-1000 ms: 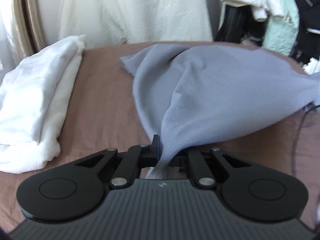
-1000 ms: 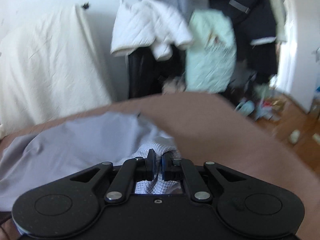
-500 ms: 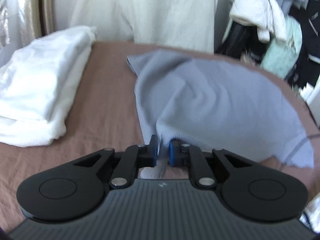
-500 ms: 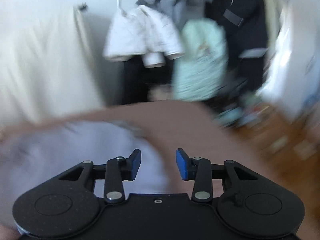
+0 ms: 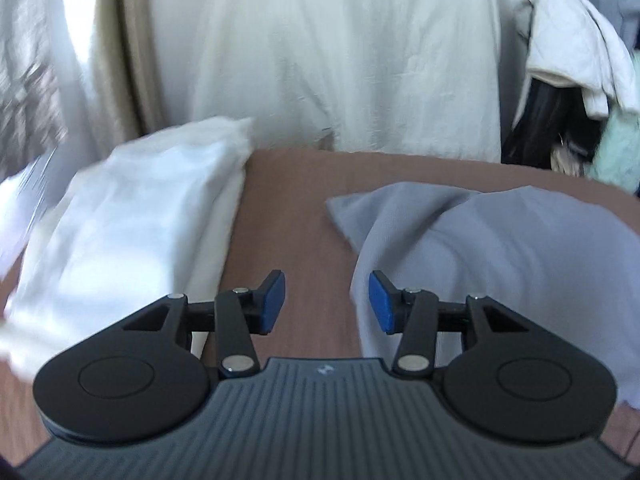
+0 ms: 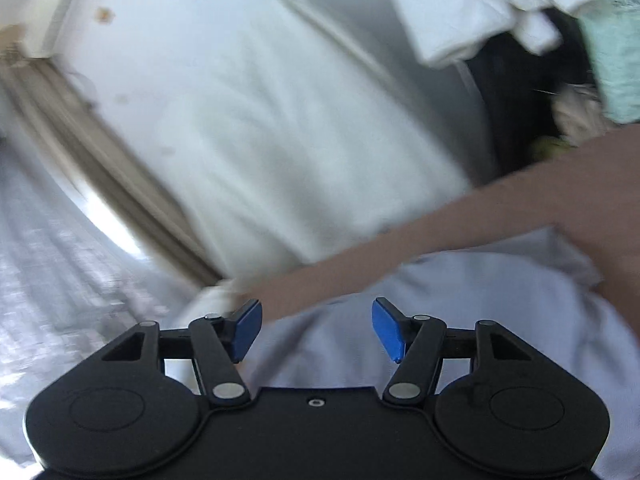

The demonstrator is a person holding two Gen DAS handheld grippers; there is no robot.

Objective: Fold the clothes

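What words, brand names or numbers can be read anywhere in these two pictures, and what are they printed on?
None can be read.
A small pale mark sits on the ribbed body of the left gripper, too small to read as letters.
The grey garment, the white folded pile and the hanging clothes show no print or labels.

right tongs: spread wide, empty | grey garment: below them on brown surface
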